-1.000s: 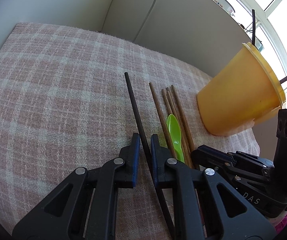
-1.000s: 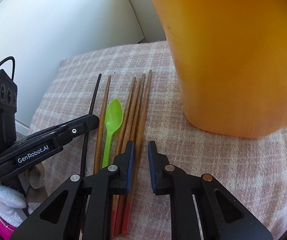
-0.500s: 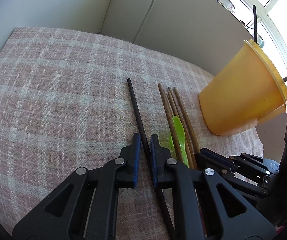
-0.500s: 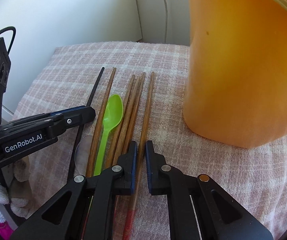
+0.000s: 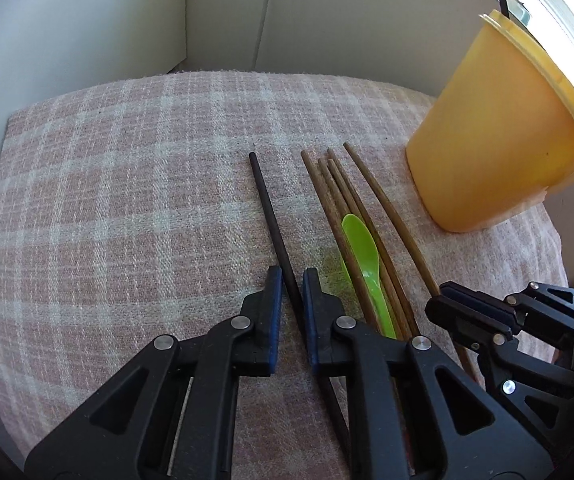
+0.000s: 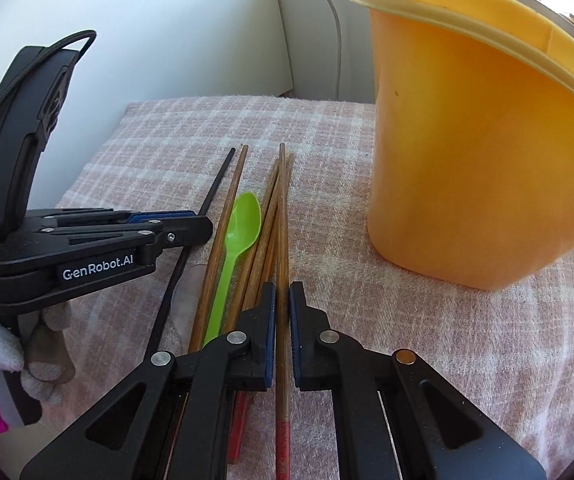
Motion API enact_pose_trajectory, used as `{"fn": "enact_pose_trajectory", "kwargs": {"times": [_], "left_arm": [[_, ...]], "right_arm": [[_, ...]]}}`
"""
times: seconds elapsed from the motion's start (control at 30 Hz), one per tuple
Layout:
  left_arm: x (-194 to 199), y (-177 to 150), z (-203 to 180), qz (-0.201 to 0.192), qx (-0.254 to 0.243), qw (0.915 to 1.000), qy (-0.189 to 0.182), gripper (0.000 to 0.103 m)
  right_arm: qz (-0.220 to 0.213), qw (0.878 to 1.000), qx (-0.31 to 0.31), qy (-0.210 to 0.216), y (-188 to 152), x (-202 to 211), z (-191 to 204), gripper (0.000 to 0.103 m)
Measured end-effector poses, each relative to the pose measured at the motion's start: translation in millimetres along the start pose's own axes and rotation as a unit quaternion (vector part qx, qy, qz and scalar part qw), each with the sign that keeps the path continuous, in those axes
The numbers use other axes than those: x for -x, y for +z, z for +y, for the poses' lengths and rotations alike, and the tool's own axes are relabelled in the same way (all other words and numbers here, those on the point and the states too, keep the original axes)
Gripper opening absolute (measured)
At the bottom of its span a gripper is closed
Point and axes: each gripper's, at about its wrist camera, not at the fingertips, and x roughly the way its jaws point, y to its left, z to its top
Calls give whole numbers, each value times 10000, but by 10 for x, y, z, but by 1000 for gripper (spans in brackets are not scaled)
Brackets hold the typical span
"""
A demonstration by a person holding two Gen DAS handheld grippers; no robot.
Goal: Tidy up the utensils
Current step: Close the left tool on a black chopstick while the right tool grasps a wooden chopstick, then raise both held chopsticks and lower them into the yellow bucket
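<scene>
Low, level — left gripper [image 5: 288, 280] pinching black chopstick [image 5: 266, 206]; right gripper [image 6: 282, 294] pinching brown chopstick [image 6: 282, 216].

My left gripper [image 5: 289, 280] hides the black chopstick's [image 5: 265, 200] near end | my right gripper [image 6: 282, 296] covers the brown chopsticks' [image 6: 275, 200] near ends | yellow cup [image 6: 467, 152] contents unseen, its right side cropped.

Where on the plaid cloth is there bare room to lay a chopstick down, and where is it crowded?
Bare cloth spreads left of the black chopstick out to the plaid cloth edge and back toward the wall. Crowded: the brown chopsticks and green spoon bunch between it and the yellow cup, with both grippers there.
</scene>
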Motion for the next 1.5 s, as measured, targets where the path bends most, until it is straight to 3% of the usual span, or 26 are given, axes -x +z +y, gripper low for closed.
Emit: {"fn": "enact_pose_trajectory", "kwargs": {"times": [0.07,0.17,0.5,0.73,0.8,1.17,1.5], "left_arm": [[6,10,11,17,-64,10000,-29,8],[44,2,187,-43,402,9984,-404,4],[722,-200,587,-1006,1005,9865,-813,3],[1233,-259,461,-1613,734,9800,-904,3],[1297,-250,230,-1725,674,9780,-957,3],[1609,-152,-213,-2119,303,9701,-1145,3],[1784,-132,-368,-2255,125,9655,-1293,3]], "right_arm": [[-39,10000,-33,44,-15,25,2,5],[-93,9998,-88,136,-52,93,-34,5],[-539,9966,-11,623,-106,491,-34,5],[-1037,9891,-135,1036,-137,842,-100,5],[-1202,9861,-171,1135,-143,938,-132,5],[-2018,9690,-505,1330,-137,1278,-427,5],[-2109,9653,-440,1478,-191,1439,-434,5]]}}
